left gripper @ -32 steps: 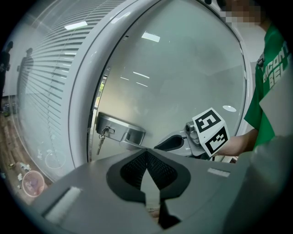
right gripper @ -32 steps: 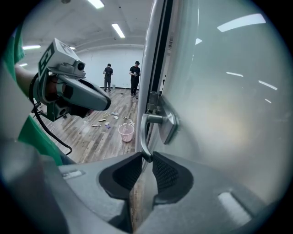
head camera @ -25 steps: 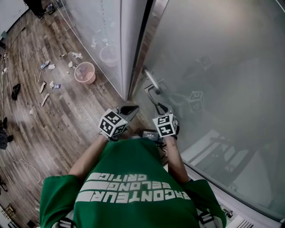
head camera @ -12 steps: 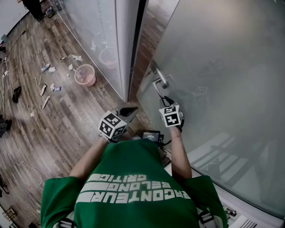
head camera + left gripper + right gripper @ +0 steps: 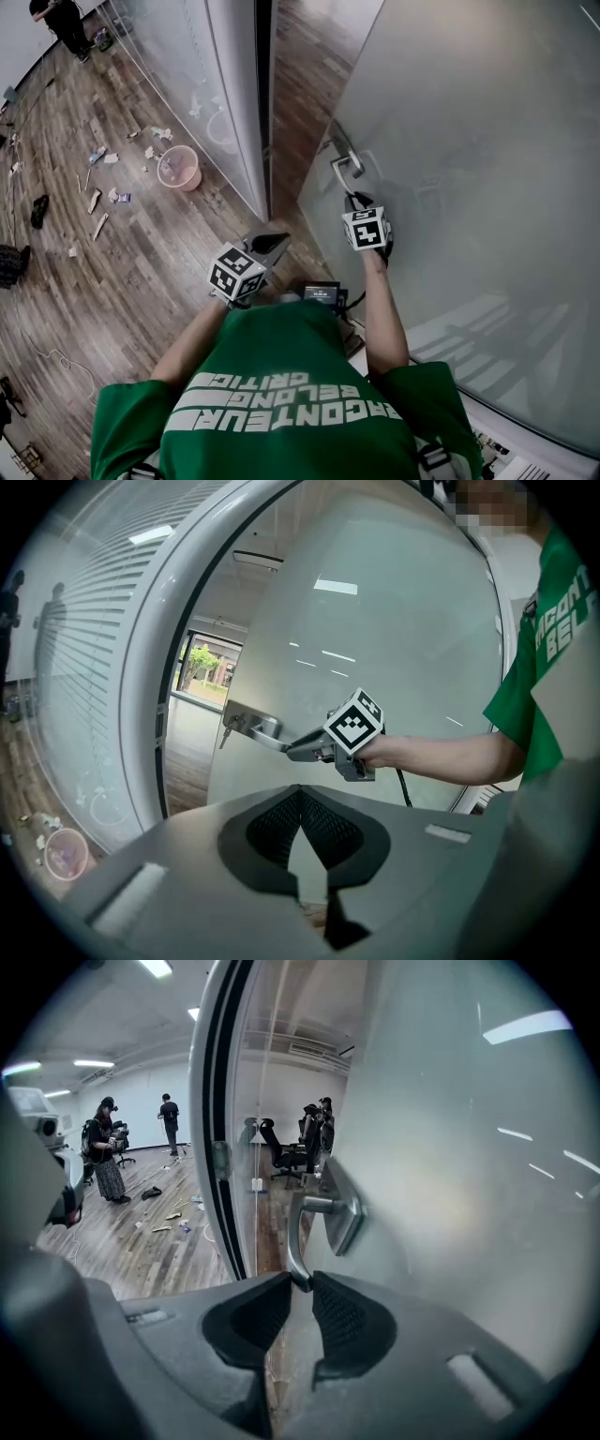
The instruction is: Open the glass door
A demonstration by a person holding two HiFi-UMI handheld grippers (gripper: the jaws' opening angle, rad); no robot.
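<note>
Door: glass door (image 5: 469, 141) ajar | right gripper (image 5: 302, 1283) jaws clamped on handle (image 5: 302, 1232) at 12 o'clock | left gripper (image 5: 300, 794) jaws together, empty, 8 o'clock of right gripper.

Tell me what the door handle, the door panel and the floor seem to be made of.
Door handle: metal, apparently brushed steel, from its silvery satin sheen. Door panel: frosted glass, milky and translucent with soft reflections. Floor: wood or wood-look planks; grain and plank seams show, but which one is unclear.
</note>
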